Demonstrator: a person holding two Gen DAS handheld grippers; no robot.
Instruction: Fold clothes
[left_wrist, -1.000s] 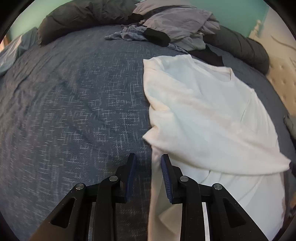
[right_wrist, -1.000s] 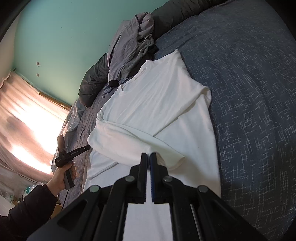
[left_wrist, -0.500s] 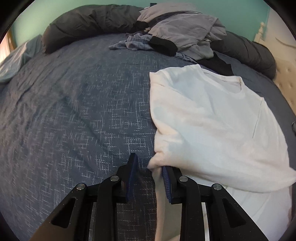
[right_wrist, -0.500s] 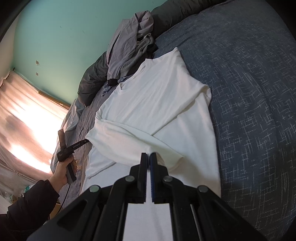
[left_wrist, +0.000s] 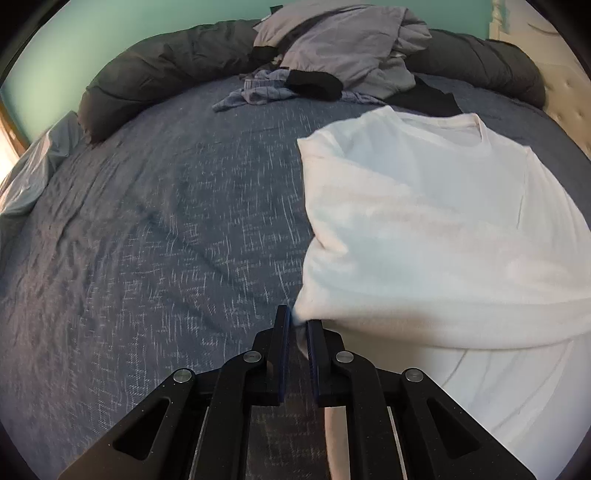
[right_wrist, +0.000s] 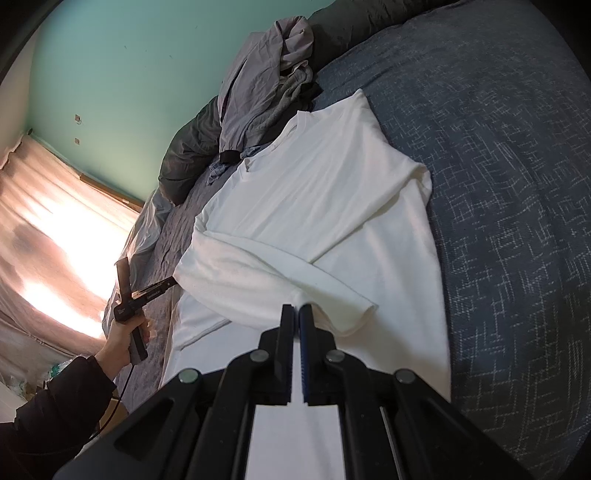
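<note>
White T-shirt (left_wrist: 424, 221) spread on bed (left_wrist: 166, 229). Left claw (left_wrist: 298, 325), jaws just closing, clamped on shirt's folded edge at its tips. Right claw (right_wrist: 296, 314) clamped on sleeve fabric directly ahead.

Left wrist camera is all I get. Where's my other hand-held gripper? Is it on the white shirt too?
Observer: Yes. The right hand-held gripper is shut at the edge of a near sleeve folded across the white shirt, apparently pinching it.
Operator: Is the other sleeve folded too?
Observer: Yes, the far sleeve is tucked in along that side.
Operator: Can you see my hand?
Observer: Yes, a hand with a dark jacket arm holds the left hand-held gripper, whose jaws have just been closing on the shirt's folded edge.
</note>
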